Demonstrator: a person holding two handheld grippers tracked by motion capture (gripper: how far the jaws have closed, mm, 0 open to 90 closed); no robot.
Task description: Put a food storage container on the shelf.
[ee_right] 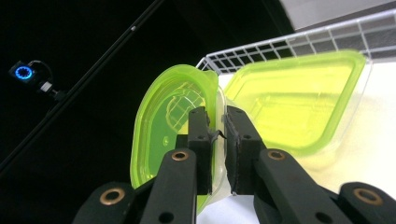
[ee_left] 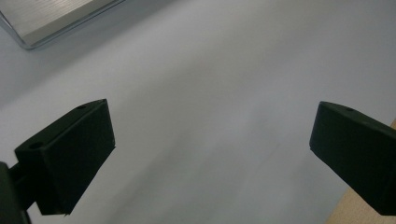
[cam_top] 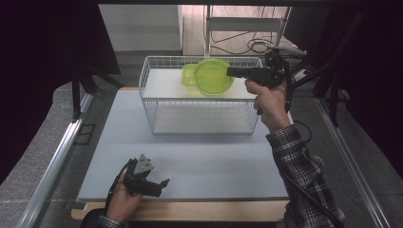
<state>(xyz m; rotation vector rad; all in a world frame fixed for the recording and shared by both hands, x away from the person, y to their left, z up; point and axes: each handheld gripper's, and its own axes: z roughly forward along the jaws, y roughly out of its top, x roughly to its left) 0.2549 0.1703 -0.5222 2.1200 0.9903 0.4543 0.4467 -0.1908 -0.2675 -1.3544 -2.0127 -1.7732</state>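
Container [cam_top: 213, 77], green and clear, hangs over the wire basket [cam_top: 157, 102], its rim pinched by the right gripper [cam_top: 230, 72]; a second one [ee_right: 299, 105] lies beside it. Step judged: transfer; next comes lowering and release. Left gripper [cam_top: 160, 184] rests open near the table [cam_top: 214, 161] edge.

Wire basket [cam_top: 199, 118] walls the table's [cam_top: 199, 161] far half — near half open.

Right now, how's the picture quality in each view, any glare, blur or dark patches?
High view: dark edges, and the green container glows over the wire basket. Left gripper view: soft and blurred on the open jaws and table. Right gripper view: black background, container translucent bright, right gripper sharp.
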